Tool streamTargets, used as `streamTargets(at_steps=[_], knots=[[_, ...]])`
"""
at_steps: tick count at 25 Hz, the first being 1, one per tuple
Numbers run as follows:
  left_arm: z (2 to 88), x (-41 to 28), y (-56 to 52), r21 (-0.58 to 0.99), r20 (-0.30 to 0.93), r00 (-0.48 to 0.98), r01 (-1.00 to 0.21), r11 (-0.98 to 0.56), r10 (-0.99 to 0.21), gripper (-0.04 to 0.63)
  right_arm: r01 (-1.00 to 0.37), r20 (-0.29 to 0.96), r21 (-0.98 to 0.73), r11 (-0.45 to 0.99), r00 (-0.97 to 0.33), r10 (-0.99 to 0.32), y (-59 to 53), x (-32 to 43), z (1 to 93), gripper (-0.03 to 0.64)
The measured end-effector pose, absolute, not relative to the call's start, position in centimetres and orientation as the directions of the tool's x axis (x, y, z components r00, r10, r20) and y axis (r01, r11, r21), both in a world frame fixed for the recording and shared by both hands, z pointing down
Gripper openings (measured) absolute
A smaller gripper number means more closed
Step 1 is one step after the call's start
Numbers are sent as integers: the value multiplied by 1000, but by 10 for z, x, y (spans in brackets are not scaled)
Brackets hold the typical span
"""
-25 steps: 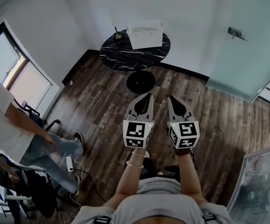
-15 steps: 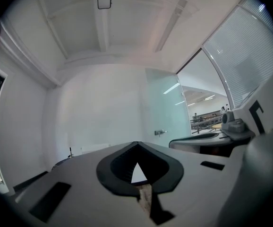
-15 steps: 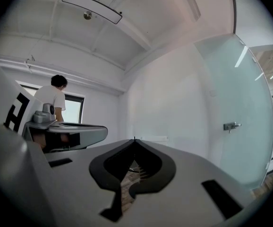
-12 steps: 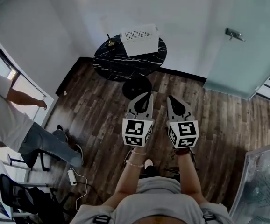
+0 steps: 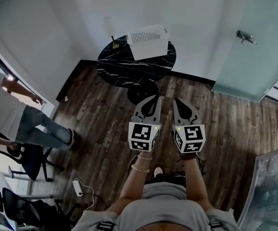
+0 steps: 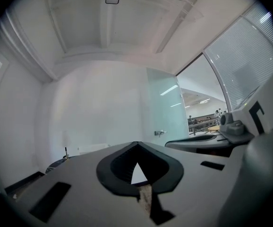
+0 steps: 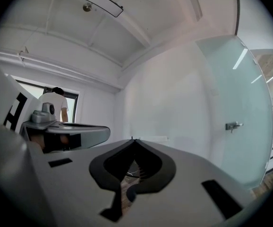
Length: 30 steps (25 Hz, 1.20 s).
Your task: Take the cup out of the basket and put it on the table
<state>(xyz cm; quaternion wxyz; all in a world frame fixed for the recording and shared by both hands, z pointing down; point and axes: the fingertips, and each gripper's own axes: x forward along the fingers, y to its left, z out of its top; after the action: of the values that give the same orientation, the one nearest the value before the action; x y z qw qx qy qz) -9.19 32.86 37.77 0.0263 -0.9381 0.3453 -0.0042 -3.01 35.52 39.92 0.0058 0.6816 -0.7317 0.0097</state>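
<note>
Both claws empty and closed: left gripper jaws together, tips meeting with nothing between; right gripper the same, jaws pressed shut on nothing; both held level side by side over the wood floor, pointing toward the round black marble table; cup not visible in any view, presumably down inside the white perforated basket, which sits at the far edge of the tabletop, toward its right side; a small dark item with a gold top stands at the far left edge; so the task's thing lies ahead of both claws and well apart from them, with the table's pedestal base between; handling is a guess since the cup is hidden: likely light and stiff, smooth wall so slippery, fragile if ceramic or glass; best hold probably across the rim, one jaw inside and one outside, or around the body if the basket leaves room; basket looks light and may slide or lift with it, so steady it with the other claw; jaws need opening first; a person stands at left, frosted glass door at right.
</note>
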Motion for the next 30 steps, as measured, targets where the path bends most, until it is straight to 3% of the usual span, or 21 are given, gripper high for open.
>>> streamTargets(at_steps=[17, 30], knots=[[366, -97, 254, -77, -37, 741, -671, -737, -671, 5, -994, 0, -12, 107, -107, -994, 272, -37, 390, 8], [363, -69, 157, -74, -17, 673, -738, -671, -739, 5, -978, 15, -19, 209, -209, -978, 165, -11, 383, 8]])
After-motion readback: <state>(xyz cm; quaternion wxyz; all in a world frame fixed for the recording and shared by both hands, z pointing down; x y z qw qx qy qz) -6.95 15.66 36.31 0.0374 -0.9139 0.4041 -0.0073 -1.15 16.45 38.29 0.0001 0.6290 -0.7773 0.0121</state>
